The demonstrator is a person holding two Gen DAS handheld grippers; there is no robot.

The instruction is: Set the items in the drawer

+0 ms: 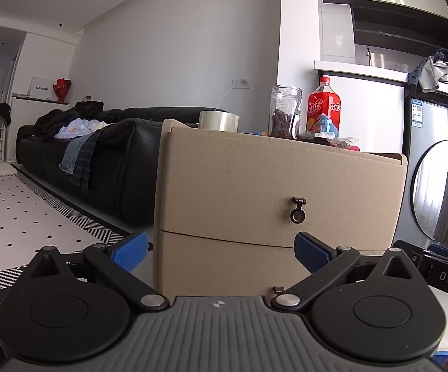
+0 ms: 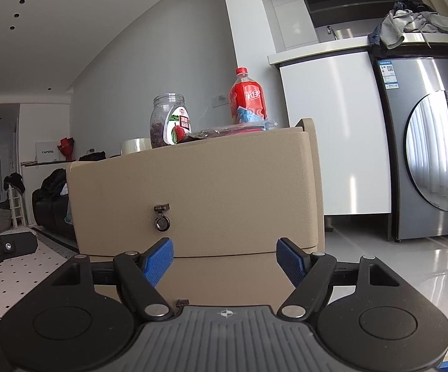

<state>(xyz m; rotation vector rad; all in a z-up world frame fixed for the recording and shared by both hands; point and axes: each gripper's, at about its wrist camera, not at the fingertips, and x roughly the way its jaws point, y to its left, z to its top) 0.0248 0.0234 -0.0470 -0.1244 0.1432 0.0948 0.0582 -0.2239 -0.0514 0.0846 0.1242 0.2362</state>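
A beige two-drawer cabinet (image 1: 270, 186) (image 2: 199, 192) stands in front of both grippers, its drawers closed. The upper drawer carries a small ring pull (image 1: 298, 214) (image 2: 161, 221). On top stand a roll of clear tape (image 1: 218, 120) (image 2: 136, 145), a glass jar (image 1: 284, 111) (image 2: 170, 121), a red drink bottle (image 1: 323, 108) (image 2: 248, 96) and flat snack packets (image 1: 335, 140) (image 2: 230, 130). My left gripper (image 1: 220, 252) is open and empty, low before the cabinet front. My right gripper (image 2: 224, 260) is also open and empty, just right of and below the ring pull.
A black sofa (image 1: 84, 155) strewn with clothes lies to the left, with a patterned rug (image 1: 22, 217) before it. A silver washing machine (image 2: 425, 161) and white counter (image 2: 332, 142) stand to the right. The other gripper's body (image 1: 441, 266) (image 2: 3, 248) shows at each view's edge.
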